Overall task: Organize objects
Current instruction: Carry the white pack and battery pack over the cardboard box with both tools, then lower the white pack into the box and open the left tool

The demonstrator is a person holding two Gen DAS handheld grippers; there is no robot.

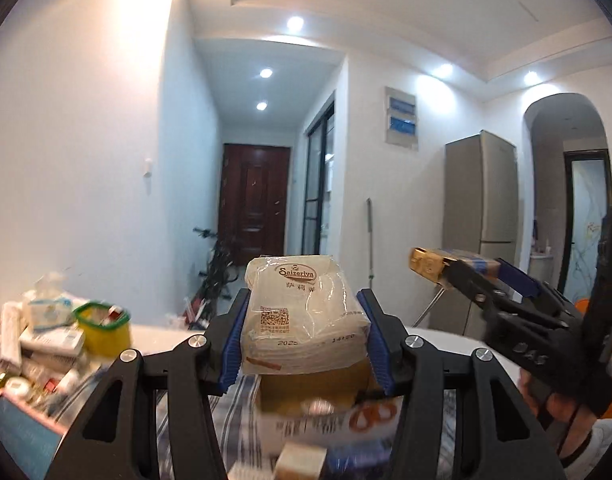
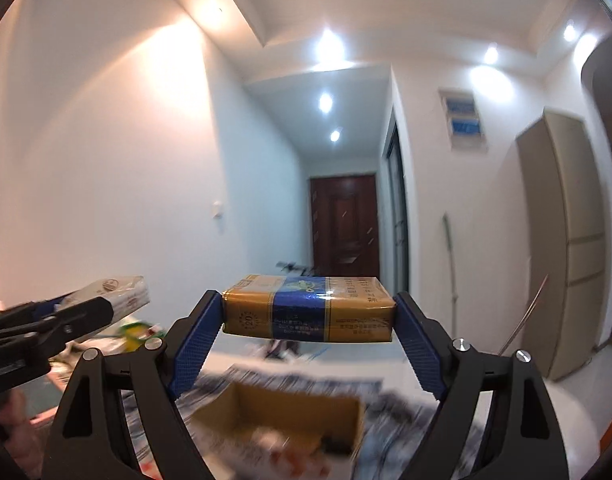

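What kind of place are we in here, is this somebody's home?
Most likely a home, an apartment's living or dining area: a hallway ends at a dark wooden entry door, a tall fridge stands by the wall, and household clutter covers the table.

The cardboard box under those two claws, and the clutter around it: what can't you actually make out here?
- Cardboard box: right wrist view, motion blur smears its contents; left wrist view, the napkin pack in the left gripper covers most of it.
- Pile of items: left wrist view, blurred and cut off by the lens edge.
- Print on the gold and blue pack in the right gripper: too small to read.
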